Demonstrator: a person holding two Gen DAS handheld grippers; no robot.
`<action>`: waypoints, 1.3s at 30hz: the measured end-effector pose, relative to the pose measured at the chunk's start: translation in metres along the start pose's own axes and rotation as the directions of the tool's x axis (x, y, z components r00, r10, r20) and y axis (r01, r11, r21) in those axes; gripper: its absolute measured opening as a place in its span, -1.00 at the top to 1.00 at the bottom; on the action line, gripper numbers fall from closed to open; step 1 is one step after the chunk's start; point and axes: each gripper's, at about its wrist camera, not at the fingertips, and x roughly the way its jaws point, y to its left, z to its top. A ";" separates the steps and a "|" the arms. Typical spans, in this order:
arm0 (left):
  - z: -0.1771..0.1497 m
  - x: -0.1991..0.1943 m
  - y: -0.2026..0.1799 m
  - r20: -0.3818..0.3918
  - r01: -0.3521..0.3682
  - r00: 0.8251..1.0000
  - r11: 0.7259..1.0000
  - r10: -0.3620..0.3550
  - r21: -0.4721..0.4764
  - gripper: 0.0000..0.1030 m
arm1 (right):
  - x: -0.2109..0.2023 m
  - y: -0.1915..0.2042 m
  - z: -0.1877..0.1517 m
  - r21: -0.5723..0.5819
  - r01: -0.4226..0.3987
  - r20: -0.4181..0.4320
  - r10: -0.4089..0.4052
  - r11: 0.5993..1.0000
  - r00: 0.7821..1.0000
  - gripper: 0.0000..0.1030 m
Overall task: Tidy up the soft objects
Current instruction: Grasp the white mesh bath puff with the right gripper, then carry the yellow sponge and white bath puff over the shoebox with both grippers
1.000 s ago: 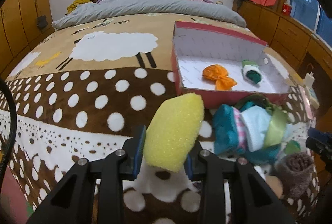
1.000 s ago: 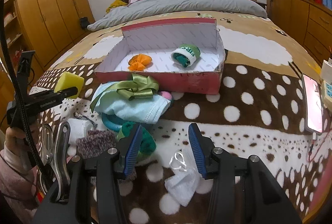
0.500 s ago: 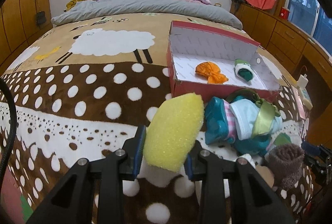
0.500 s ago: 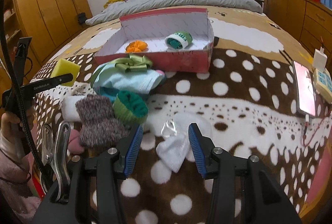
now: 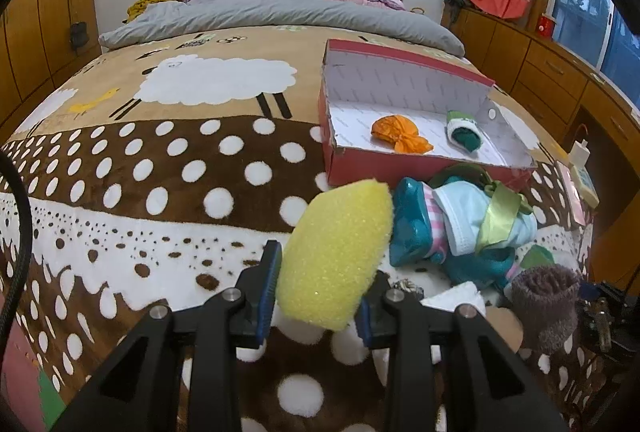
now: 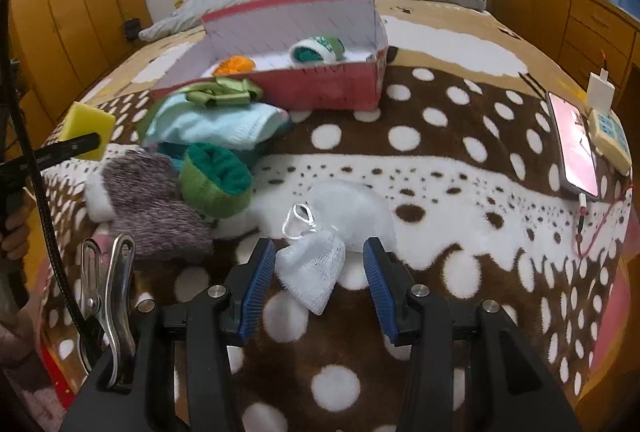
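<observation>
Sponge held, right gripper down on the mesh pouch

Sponge (image 5: pixel 336 256) pinched in left gripper (image 5: pixel 316 296), low centre of the left view, short of the box (image 5: pixel 400 168) at right of centre; no shift there against a second ago. Right gripper (image 6: pixel 320 284) lower and nearer than a second ago, spread, mesh pouch (image 6: pixel 312 272) now between the jaws at lower centre, on the bed (image 6: pixel 440 172), not yet pinched. Sock pile (image 6: pixel 192 160) at left of the right view, unsorted. In the box already: orange cloth (image 5: pixel 400 132) and green sock (image 5: pixel 464 132). Likely next: close on the pouch, then carry both to the box.
</observation>
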 end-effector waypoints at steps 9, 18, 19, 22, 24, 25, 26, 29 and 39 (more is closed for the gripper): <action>0.000 0.001 -0.002 -0.005 0.002 1.000 1.000 -0.002 0.004 0.35 | 0.013 -0.006 -0.004 0.044 -0.024 -0.010 0.025 0.999 1.000 0.37; -0.001 0.000 -0.005 -0.003 0.004 1.000 1.000 -0.004 0.007 0.35 | 0.008 -0.007 -0.006 0.036 -0.038 0.018 0.037 0.999 0.999 0.72; -0.001 -0.001 -0.005 -0.001 0.006 1.000 1.000 -0.006 0.007 0.35 | 0.005 -0.006 -0.006 0.031 -0.038 0.024 0.037 0.999 0.999 0.72; 0.002 -0.004 -0.007 0.008 0.013 1.000 1.000 -0.013 0.011 0.35 | -0.001 -0.004 -0.004 0.016 -0.038 0.046 0.038 0.999 0.998 0.73; 0.004 -0.006 -0.010 0.016 0.015 1.000 1.000 -0.015 0.020 0.35 | -0.006 -0.002 -0.001 0.006 -0.039 0.059 0.039 0.999 0.998 0.73; 0.006 -0.007 -0.011 0.021 0.016 1.000 1.000 -0.016 0.026 0.35 | -0.007 -0.002 0.001 0.002 -0.039 0.064 0.039 0.999 0.997 0.73; 0.008 -0.007 -0.013 0.025 0.017 1.000 0.999 -0.018 0.030 0.35 | -0.008 -0.002 0.003 -0.003 -0.038 0.069 0.038 0.999 0.997 0.73; 0.015 -0.007 -0.017 0.035 0.024 0.999 0.999 -0.026 0.042 0.35 | -0.011 -0.001 0.008 -0.013 -0.036 0.081 0.037 0.999 0.996 0.73; 0.044 -0.001 -0.034 0.060 0.042 0.997 0.995 -0.047 0.085 0.35 | -0.017 0.001 0.034 -0.047 -0.025 0.118 0.030 0.999 0.993 0.73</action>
